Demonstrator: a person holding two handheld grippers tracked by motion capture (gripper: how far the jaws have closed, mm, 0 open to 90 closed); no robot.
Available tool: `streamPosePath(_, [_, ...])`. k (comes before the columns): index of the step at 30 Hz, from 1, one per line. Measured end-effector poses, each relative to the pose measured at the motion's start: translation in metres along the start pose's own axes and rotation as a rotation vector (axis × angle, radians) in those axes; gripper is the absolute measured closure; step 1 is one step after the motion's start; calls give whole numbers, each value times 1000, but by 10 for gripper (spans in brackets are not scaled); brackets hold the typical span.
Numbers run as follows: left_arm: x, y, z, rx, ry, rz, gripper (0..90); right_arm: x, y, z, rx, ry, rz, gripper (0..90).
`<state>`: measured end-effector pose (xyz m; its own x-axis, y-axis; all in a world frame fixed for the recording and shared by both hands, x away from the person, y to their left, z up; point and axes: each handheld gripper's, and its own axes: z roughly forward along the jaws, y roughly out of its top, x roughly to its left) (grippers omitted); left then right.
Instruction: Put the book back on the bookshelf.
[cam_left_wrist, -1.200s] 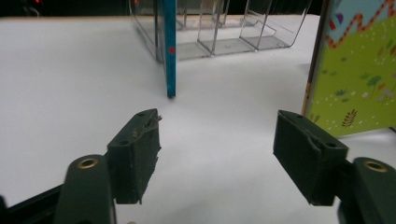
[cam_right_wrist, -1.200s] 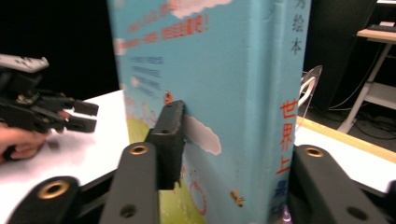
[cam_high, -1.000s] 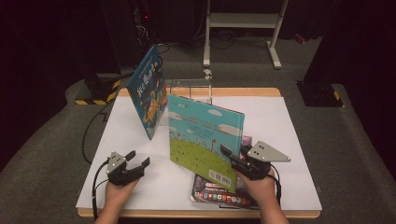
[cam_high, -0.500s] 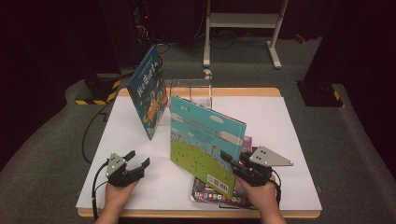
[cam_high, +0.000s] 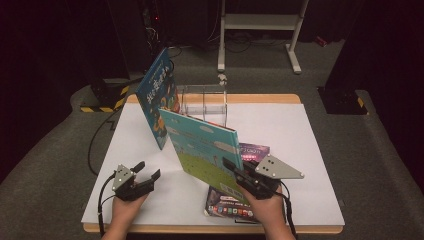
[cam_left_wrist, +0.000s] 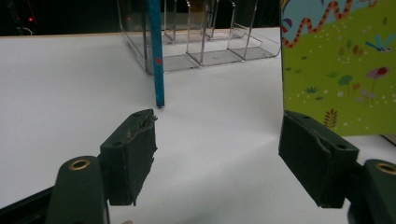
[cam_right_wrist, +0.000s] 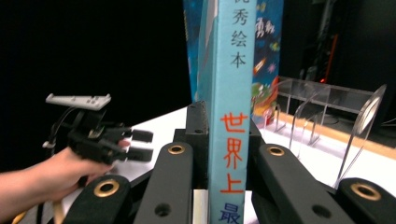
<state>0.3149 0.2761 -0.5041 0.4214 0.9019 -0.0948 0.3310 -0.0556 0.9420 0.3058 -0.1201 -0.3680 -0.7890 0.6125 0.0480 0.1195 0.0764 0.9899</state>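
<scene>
Right gripper (cam_high: 239, 172) has its fingers clamped on the spine of the light-blue picture book with the green meadow cover (cam_high: 202, 145), lifted and tilted above the purple book lying flat on the white counter (cam_high: 250, 150). Left gripper (cam_high: 145, 175) is hovering over the near-left counter, fingers spread, holding nothing. I'd say the trick is standing the book upright before steering it to a free slot of the clear acrylic rack (cam_high: 202, 100) at the far edge. The dark-blue book (cam_high: 157, 92) leans at the rack's left end, so I'd stay right of it. Plenty of bare counter (cam_high: 290, 125) on the right.
</scene>
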Motion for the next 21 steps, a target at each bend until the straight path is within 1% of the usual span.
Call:
streamPosePath(2, [0, 0, 0, -1, -4, -3, 276, 1, 4, 3, -8, -24, -10, 805])
streamPosePath(3, [0, 0, 0, -1, -4, -3, 276, 1, 4, 3, -8, -24, -10, 805])
streamPosePath(4, [0, 0, 0, -1, -7, -2, 276, -1, 6, 6, -16, -44, -10, 805])
streamPosePath(7, [0, 0, 0, -1, -9, -2, 276, -7, 9, 10, -26, -67, -7, 805])
streamPosePath(10, [0, 0, 0, 2, -8, 2, 276, -9, 11, 16, -27, -107, -22, 805])
streamPosePath(15, [0, 0, 0, 2, -6, 6, 276, -21, 12, 23, -53, -163, -2, 804])
streamPosePath(16, [0, 0, 0, 3, -7, 8, 276, -23, 12, 23, -61, -171, 9, 804])
streamPosePath(19, [0, 0, 0, 2, -11, 2, 276, -28, 11, 24, -85, -192, 14, 804])
streamPosePath(21, [0, 0, 0, 0, -9, 6, 276, -29, 8, 24, -79, -202, 10, 803])
